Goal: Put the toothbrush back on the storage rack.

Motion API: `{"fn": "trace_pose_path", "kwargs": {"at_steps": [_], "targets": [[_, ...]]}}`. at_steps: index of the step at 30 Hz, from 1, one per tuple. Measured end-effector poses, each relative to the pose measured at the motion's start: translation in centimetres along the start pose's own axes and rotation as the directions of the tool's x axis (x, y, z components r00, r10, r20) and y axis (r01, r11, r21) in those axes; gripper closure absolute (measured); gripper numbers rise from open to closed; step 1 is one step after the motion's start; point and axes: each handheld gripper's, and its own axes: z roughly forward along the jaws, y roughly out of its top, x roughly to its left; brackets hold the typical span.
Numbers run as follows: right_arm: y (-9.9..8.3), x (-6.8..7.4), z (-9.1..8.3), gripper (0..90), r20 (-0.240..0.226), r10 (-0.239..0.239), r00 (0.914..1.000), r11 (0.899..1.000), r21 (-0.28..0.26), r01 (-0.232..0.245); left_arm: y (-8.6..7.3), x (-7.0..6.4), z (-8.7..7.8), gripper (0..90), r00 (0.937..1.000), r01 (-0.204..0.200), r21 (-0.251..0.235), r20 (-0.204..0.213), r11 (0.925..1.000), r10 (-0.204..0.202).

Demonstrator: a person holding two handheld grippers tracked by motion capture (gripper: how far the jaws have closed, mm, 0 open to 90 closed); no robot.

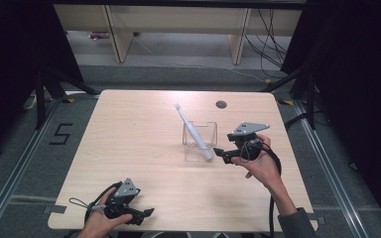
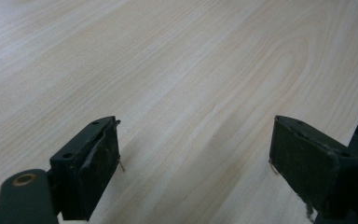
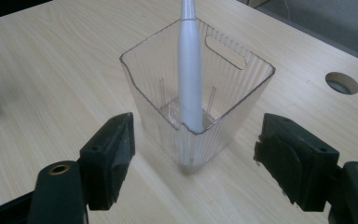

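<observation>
Toothbrush (image 1: 192, 132) — white, electric type — stands slanted in a clear ribbed bin (image 1: 200, 141) near the middle of the table (image 1: 144, 148), handle base down in the bin's near right corner, head leaning out up and to the left over the far rim.

Nearest the person: left tongs (image 1: 148, 212) at the near left edge of the table, held low in the left hand (image 1: 101, 221), jaws spread wide over bare wood — released, nothing between them. Well apart from the bin.

Farther in: right tongs (image 1: 218, 151) in the right hand (image 1: 260, 163), just beside the bin's right side, pointed at it. In the right gripper view the jaws stand open either side of the bin (image 3: 200, 100), short of touching it, with the toothbrush (image 3: 189, 65) handle rising straight ahead between them. Nothing gripped.

Far side: round cable hole (image 1: 221, 104) in the table beyond the bin; shelving legs on the floor behind.

Step in hand, as I read it: the toothbrush sits in the bin and the right tongs hover beside it, either letting go or lining up. A next grasp would call for closing squarely on the handle — slim, smooth, likely to slip — or on the bin wall, which could tip the light bin.
</observation>
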Motion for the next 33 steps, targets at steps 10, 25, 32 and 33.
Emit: {"fn": "trace_pose_path", "kwargs": {"at_steps": [10, 25, 32, 33], "targets": [[-0.7, 0.1, -0.3, 27.4, 0.005, -0.007, 1.0000, 1.000, -0.001, 0.007, 0.0, 0.0, 0.0, 15.2, 1.0000, 0.000, 0.000, 0.000, 1.0000, 0.000], [-1.8, 0.3, -0.9, 27.2, 0.000, 0.001, 1.0000, 1.000, 0.021, -0.001, 0.0, 0.0, 0.0, 15.2, 1.0000, 0.002, 0.003, 0.000, 1.0000, -0.002], [-2.4, 0.5, -1.0, 27.2, -0.007, 0.012, 0.9999, 1.000, 0.025, -0.011, 0.0, 0.0, 0.0, 15.2, 1.0000, 0.002, 0.002, 0.001, 1.0000, -0.002], [-2.5, 0.5, -1.0, 27.2, -0.003, 0.003, 1.0000, 1.000, 0.021, -0.003, 0.0, 0.0, 0.0, 15.2, 1.0000, 0.002, 0.002, 0.001, 1.0000, -0.002]]}}
